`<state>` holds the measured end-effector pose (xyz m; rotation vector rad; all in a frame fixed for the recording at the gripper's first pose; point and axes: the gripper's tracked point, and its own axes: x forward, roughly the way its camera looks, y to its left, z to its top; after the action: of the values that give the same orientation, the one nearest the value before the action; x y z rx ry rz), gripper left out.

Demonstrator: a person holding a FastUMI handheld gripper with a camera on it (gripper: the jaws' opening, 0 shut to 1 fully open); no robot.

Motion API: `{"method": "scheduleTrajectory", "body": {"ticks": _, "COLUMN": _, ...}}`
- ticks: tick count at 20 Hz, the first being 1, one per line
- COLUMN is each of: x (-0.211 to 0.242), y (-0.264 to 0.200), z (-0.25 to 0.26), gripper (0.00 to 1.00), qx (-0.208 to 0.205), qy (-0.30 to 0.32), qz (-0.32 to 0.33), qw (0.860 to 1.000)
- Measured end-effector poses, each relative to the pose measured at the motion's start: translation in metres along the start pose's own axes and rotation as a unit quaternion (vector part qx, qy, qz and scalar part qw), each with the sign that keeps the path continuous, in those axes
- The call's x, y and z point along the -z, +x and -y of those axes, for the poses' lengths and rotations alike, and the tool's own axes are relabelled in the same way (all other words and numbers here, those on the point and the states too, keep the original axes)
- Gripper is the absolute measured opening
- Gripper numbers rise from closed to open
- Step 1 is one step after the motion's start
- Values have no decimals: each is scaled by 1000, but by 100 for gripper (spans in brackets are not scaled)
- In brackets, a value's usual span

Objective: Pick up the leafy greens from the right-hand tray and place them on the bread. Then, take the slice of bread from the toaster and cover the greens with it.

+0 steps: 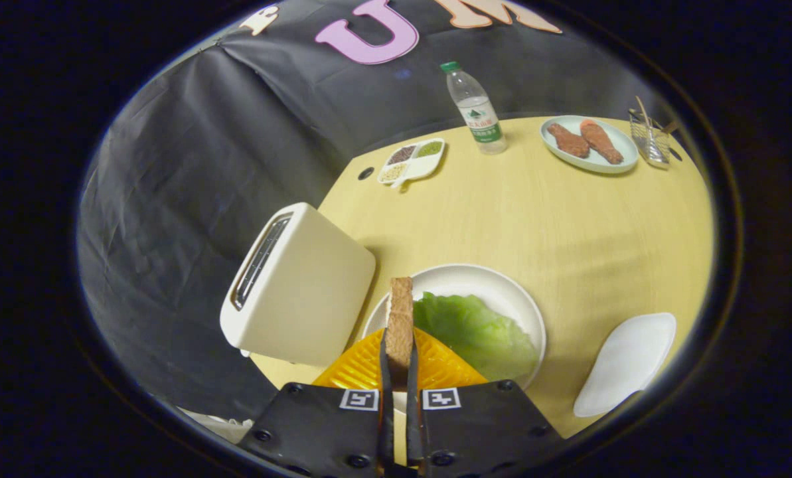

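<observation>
In the gripper view, the hand-held gripper (399, 362) pinches a slice of bread (400, 318) edge-up between both fingers. The bread is held over a white plate (502, 285) where the leafy greens (478, 332) lie. A cream toaster (299, 289) stands just beside the plate. An empty white tray (628, 362) rests on the yellow surface (568, 226) nearby.
</observation>
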<state>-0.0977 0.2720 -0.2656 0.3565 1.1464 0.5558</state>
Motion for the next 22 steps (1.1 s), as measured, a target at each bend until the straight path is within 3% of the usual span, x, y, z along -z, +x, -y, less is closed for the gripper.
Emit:
{"method": "scheduleTrajectory", "body": {"ticks": 3, "x": 5, "y": 2, "z": 11, "gripper": 16, "qx": 8, "qy": 7, "qz": -8, "qw": 1000}}
{"method": "scheduleTrajectory", "body": {"ticks": 6, "x": 8, "y": 0, "z": 25, "gripper": 29, "qx": 23, "qy": 1, "qz": -12, "qw": 1000}}
{"method": "scheduleTrajectory", "body": {"ticks": 7, "x": 10, "y": 1, "z": 29, "gripper": 29, "qx": 29, "qy": -3, "qz": -14, "qw": 999}}
{"method": "scheduleTrajectory", "body": {"ticks": 12, "x": 4, "y": -10, "z": 42, "gripper": 86, "qx": 36, "qy": -7, "qz": 2, "qw": 999}}
{"method": "scheduleTrajectory", "body": {"ticks": 22, "x": -33, "y": -72, "z": 48, "gripper": 96, "qx": 33, "qy": -68, "qz": 101, "qw": 992}}
